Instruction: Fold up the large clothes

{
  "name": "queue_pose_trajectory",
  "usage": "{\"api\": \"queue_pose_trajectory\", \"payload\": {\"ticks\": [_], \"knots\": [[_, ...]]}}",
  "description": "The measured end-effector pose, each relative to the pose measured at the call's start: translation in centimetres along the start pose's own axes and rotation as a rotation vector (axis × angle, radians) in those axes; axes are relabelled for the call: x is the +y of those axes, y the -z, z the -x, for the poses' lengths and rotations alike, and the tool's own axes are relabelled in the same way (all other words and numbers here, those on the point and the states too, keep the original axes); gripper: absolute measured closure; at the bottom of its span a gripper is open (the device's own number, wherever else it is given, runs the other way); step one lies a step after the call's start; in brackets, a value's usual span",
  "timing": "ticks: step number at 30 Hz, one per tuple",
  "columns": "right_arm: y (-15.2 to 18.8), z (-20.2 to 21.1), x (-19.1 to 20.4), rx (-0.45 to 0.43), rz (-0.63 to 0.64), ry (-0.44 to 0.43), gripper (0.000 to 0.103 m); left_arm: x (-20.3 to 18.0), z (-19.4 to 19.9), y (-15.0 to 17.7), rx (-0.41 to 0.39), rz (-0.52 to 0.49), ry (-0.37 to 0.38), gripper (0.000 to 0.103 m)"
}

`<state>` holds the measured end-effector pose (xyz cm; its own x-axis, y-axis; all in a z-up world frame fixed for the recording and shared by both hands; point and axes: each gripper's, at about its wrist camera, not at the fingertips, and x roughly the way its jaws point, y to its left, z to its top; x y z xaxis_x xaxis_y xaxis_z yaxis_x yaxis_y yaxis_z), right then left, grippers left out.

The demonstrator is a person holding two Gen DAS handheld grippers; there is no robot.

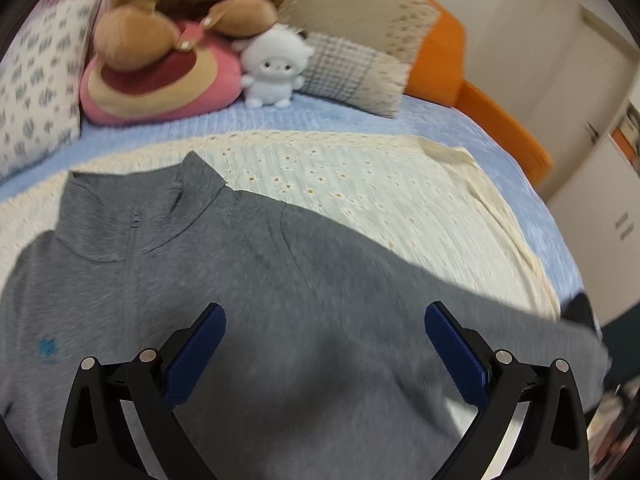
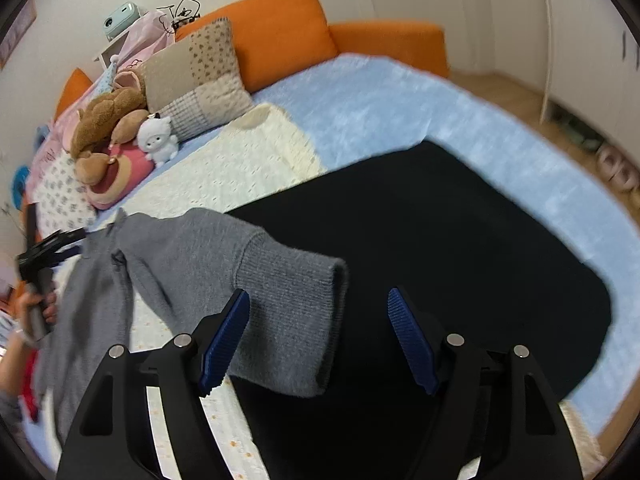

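Over on the bed [image 1: 400, 120], a grey zip-neck sweater [image 1: 240, 272] is lying flat on a cream blanket [image 1: 360, 184], collar pointing toward the pillows at about 11 o'clock in the left wrist view. Going left to right there: the chest with its little blue logo [image 1: 47, 347] is sitting at 9 o'clock, and one sleeve is stretching out toward 4 o'clock. The left tool [image 1: 325, 354] is hanging over the body of the sweater with its jaws wide apart and nothing between them.

Switching to the right wrist view, the person's hand [image 2: 38, 304] is gripping the left tool's handle way out at 9 o'clock. The sleeve's long axis is running from 9 o'clock toward the middle, and its ribbed cuff [image 2: 296, 320] is ending up on a black cloth [image 2: 460, 260]. The right tool [image 2: 318, 338] is sitting open, fairly wide, with that cuff lying right under the gap between its blue pads [image 2: 224, 340]. They're not pinching it.

So I'm guessing the right hand is the nearer one for that sleeve: cuff dead ahead, and the fold probably going back toward 9 o'clock.
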<state>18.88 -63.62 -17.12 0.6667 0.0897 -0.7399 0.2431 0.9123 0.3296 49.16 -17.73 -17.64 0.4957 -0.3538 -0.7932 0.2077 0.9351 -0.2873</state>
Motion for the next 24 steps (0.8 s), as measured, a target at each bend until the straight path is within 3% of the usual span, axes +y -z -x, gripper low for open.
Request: {"api": "queue_pose_trajectory", "payload": {"ticks": [2,4,5,6,8,10,12,20,24], "knots": [[0.0,-1.3,-0.1,0.033,-0.021,-0.074,0.043,0.5,-1.7,-0.9,0.015,0.045,0.01,0.002],[0.2,-1.9,0.5,0.041,-0.016,-0.086,0.048,0.7,-3.0,-1.4,0.036,0.064,-0.008,0.005],[0.3,-1.7,0.7,0.035,-0.009,-0.082,0.055,0.9,-3.5,-1.5,0.04,0.072,-0.01,0.012],[0.3,-1.5,1.0,0.026,-0.002,-0.089,0.062,1.0,-4.2,-1.7,0.05,0.083,-0.012,0.027],[0.0,-1.1,1.4,0.024,-0.017,-0.14,0.083,1.3,-5.6,-2.1,0.087,0.101,-0.028,0.045],[-0.4,-0.7,1.8,0.019,-0.019,-0.181,0.086,1.8,-6.6,-2.3,0.112,0.121,-0.017,0.063],[-0.8,0.3,2.6,-0.003,0.004,-0.207,0.087,1.9,-7.8,-2.5,0.137,0.14,0.01,0.094],[-3.5,6.6,7.5,-0.156,0.087,-0.352,0.088,2.2,-10.2,-3.3,0.193,0.118,-0.01,0.097],[-3.9,9.8,13.5,-0.185,0.217,-0.492,0.088,2.9,-11.3,-3.8,0.218,0.139,0.006,0.097]]}}
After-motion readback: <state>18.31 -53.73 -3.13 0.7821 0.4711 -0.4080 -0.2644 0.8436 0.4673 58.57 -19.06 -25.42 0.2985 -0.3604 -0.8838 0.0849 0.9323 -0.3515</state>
